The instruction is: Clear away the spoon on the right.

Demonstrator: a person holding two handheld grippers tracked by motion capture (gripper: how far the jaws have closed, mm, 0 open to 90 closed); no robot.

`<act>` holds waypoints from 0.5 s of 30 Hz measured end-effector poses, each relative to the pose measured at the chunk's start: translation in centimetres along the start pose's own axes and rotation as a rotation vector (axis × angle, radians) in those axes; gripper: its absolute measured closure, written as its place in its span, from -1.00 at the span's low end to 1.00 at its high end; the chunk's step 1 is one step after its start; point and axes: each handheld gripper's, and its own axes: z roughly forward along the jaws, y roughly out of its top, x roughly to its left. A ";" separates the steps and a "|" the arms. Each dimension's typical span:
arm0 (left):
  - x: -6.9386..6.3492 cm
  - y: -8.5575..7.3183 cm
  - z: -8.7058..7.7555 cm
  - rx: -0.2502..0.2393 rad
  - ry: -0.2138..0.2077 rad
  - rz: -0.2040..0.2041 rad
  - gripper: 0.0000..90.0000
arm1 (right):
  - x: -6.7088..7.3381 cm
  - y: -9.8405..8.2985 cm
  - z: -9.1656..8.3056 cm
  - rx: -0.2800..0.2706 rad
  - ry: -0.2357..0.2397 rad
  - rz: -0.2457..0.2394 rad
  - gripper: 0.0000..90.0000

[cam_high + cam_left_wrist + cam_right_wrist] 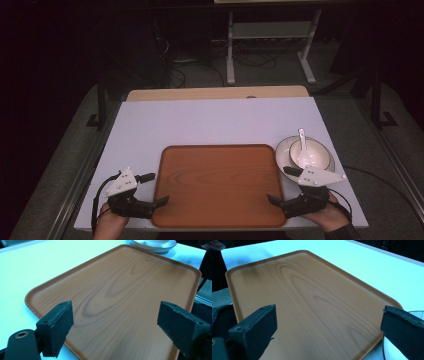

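Here, both tongs hover spread wide at the tray's near corners.
Left tongs (161,201) and right tongs (274,200) flank the empty tray (220,185) lying mid-tabletop (210,120); bring both in level together, sparing the bowl (305,152).

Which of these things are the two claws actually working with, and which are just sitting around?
In the job:
- wooden tray, both open claws aimed at its near corners
- left claw
- right claw

Lying about:
- white bowl with spoon, on a plate right of the tray
- table
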 end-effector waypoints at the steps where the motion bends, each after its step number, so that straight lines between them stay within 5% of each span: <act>1: 0.0 0.0 0.0 0.001 0.001 0.000 -0.71 | 0.0 0.0 0.0 0.000 0.002 0.000 -1.00; 15: 0.1 0.0 0.2 0.005 -0.009 -0.004 -0.71 | -0.7 0.6 0.3 -0.006 -0.017 -0.006 -1.00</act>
